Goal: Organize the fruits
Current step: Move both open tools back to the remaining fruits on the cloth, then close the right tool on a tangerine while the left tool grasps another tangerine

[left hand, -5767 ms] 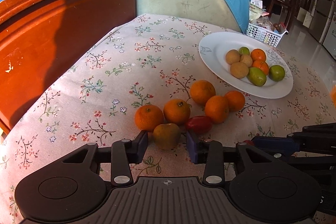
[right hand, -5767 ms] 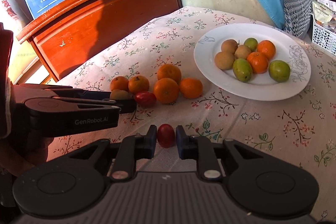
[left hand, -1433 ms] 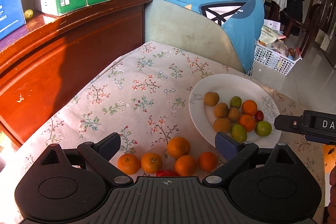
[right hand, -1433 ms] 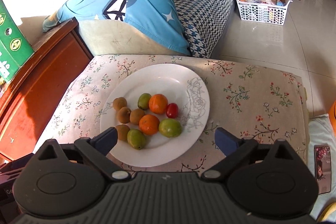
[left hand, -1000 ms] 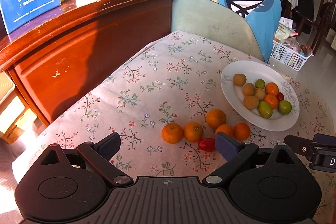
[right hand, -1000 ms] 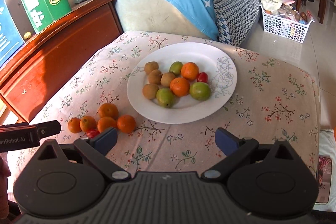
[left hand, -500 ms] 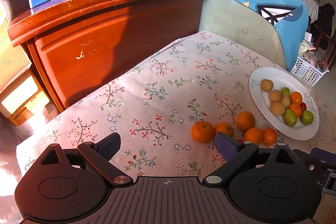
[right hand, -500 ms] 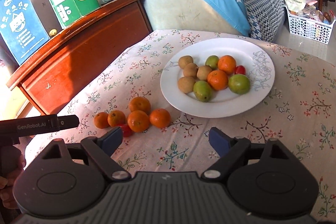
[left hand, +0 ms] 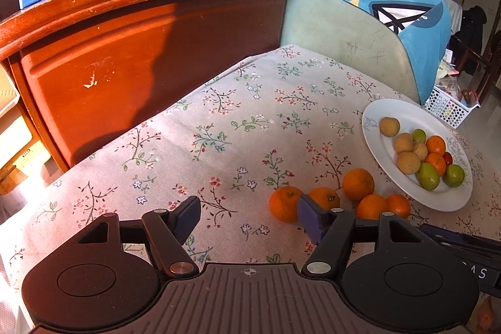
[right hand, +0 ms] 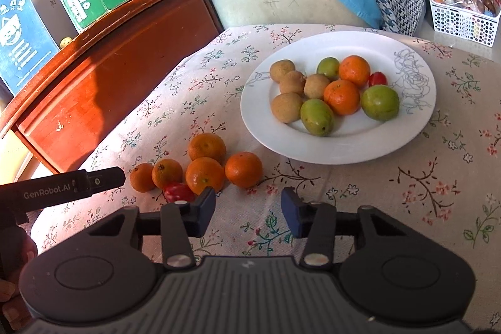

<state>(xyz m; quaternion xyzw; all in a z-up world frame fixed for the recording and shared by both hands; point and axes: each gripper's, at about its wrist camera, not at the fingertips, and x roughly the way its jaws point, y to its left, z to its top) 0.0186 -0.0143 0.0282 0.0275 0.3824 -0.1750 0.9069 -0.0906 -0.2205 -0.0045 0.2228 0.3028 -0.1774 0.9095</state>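
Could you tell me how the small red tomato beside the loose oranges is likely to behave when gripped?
The small glossy red tomato looks smooth, so it may slip between pads. Being rounded, it would probably roll on the floral tablecloth if nudged. It touches an orange, which could shift too.

Seven oranges (right hand: 206,146), four brown fruits (right hand: 286,107), three green fruits (right hand: 316,117), two red tomatoes (right hand: 178,191), one plate (right hand: 407,140)

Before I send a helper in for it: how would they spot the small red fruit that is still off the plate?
Find the white plate on the flowered cloth, then the cluster of oranges on the cloth beside it. At that cluster's near edge lies the small red fruit, the only red thing among them.
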